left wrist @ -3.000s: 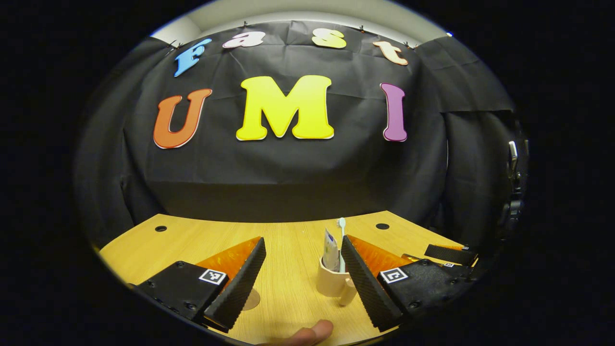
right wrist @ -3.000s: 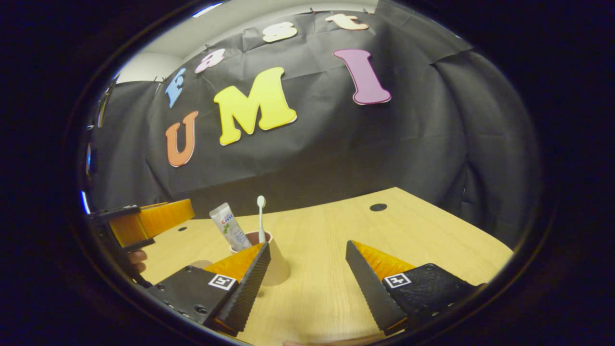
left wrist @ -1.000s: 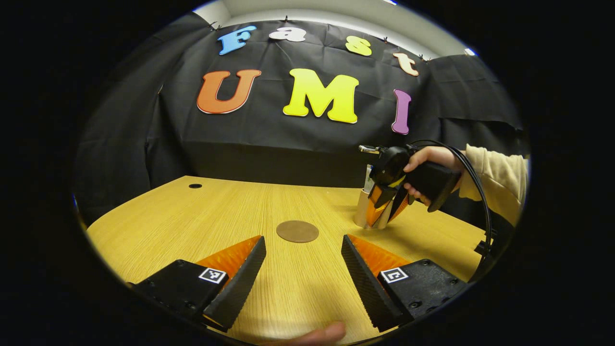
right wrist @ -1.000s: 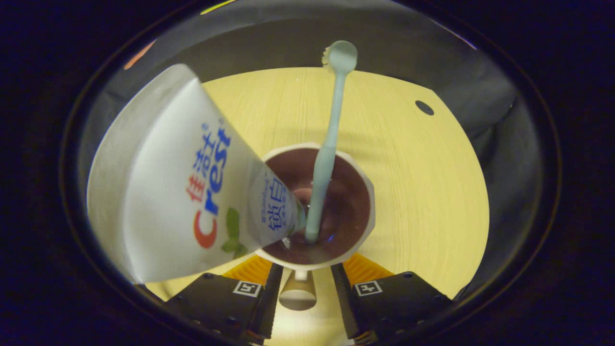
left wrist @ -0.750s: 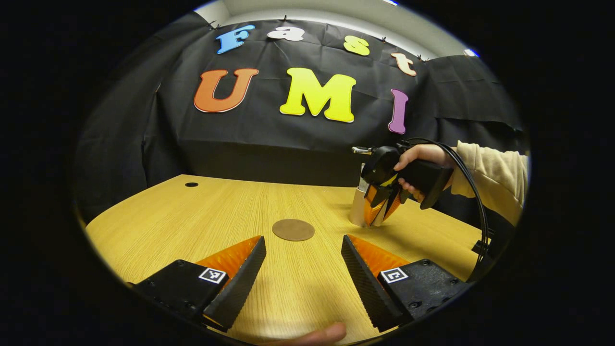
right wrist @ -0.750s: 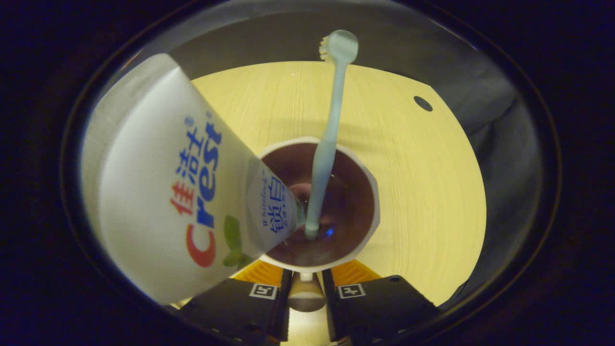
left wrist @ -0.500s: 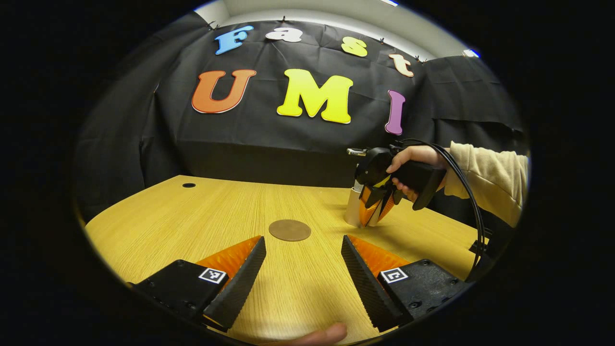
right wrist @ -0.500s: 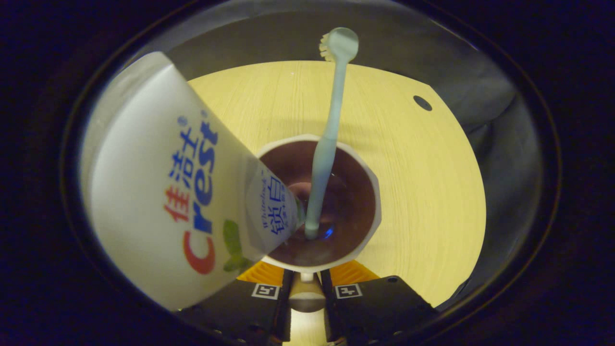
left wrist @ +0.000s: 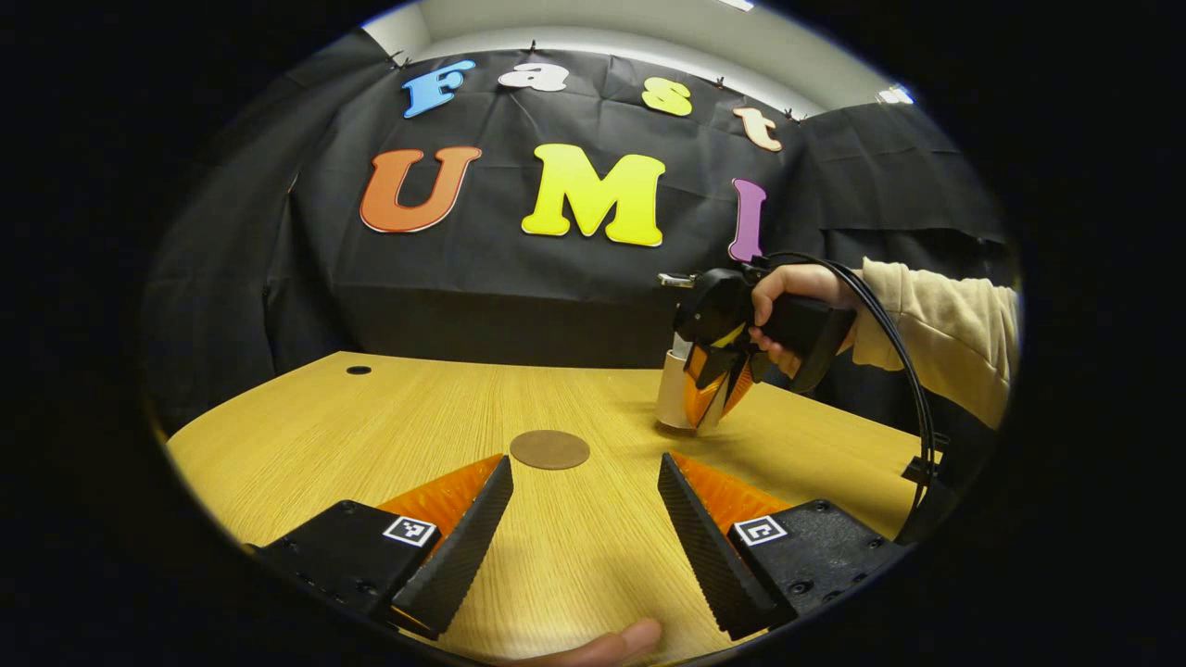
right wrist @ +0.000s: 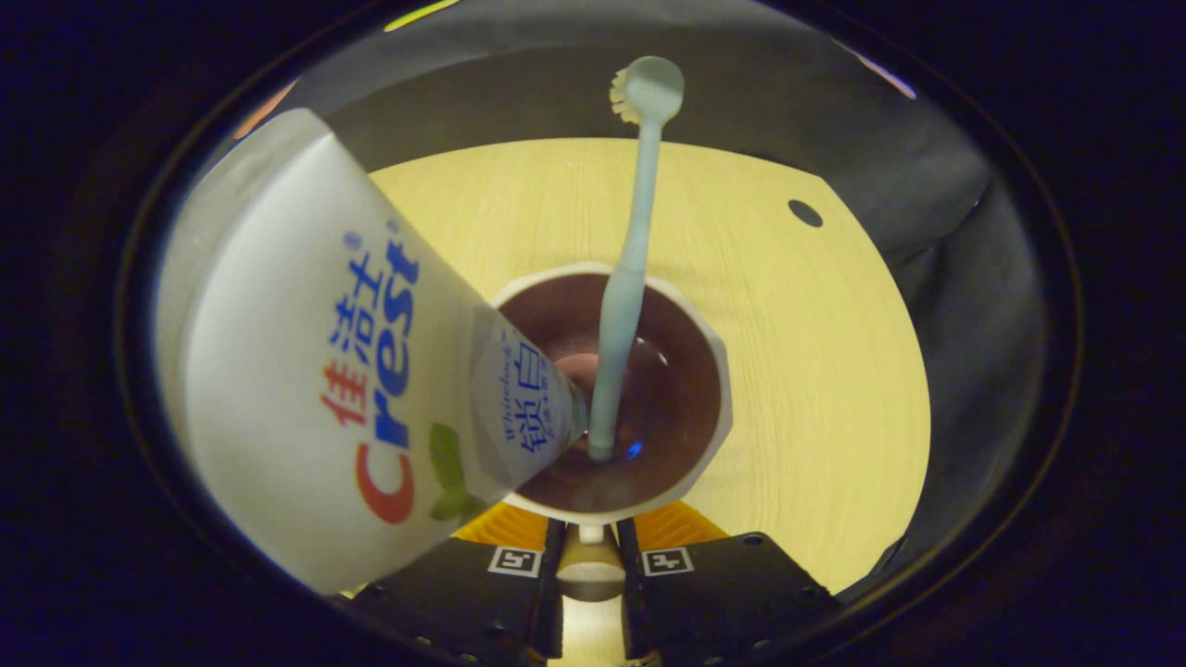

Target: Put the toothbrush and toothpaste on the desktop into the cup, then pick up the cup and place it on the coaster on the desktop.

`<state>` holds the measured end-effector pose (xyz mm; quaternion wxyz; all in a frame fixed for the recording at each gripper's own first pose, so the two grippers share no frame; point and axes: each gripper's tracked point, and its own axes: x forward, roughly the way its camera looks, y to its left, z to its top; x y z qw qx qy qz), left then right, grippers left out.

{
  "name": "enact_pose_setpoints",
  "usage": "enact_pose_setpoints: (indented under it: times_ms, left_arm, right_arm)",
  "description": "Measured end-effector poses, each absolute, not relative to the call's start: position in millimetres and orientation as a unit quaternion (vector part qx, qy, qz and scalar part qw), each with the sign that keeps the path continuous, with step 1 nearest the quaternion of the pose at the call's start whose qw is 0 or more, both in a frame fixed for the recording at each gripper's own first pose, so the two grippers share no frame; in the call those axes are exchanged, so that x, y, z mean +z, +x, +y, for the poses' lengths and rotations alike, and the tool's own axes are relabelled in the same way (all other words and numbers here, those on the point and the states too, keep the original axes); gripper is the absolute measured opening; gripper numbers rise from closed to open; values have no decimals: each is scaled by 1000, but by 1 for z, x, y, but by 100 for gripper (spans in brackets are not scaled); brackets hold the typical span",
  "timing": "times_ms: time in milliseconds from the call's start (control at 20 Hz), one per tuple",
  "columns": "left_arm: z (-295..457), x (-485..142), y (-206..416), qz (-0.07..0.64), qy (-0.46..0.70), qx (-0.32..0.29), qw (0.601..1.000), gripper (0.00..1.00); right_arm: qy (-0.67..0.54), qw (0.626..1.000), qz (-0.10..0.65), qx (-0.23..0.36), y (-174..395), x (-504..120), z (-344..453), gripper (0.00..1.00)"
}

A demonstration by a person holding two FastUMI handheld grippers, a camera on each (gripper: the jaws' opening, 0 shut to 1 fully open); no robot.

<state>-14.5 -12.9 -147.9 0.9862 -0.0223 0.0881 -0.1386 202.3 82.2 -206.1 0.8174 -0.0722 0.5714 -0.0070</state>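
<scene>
Cup (right wrist: 611, 394) with toothbrush (right wrist: 630, 259) and toothpaste (right wrist: 352, 371) near tabletop's right edge, handle pinched by right gripper (right wrist: 589, 579) — carry level, set centred on coaster (left wrist: 549, 449); left gripper (left wrist: 584, 528) released, idle.

left hand-held gripper (left wrist: 584, 519): jaws wide apart | right hand-held gripper (right wrist: 587, 574): jaws nearly together, pointing down

Cream sleeve (left wrist: 936, 320); black looping cable (left wrist: 913, 371); square markers.
</scene>
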Motion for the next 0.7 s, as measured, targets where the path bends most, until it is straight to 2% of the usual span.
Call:
enact_pose_setpoints:
  times_ms: [150, 350, 400, 700]
  left_arm:
    - [-12, -152, -19, 88, -18, -135, 987, 100]
    - [-8, -156, -29, 86, -12, -124, 988, 100]
    - [-4, -156, -33, 82, -8, -116, 990, 100]
    - [-7, -152, -39, 66, 3, -109, 992, 100]
  right_arm:
    - [-90, 820, 564, 29, 191, -198, 113, 27]
    - [-98, 822, 556, 76, 187, -199, 156, 22]
    - [-102, 821, 556, 83, 186, -203, 163, 27]
    - [-138, 813, 553, 120, 180, -220, 212, 24]
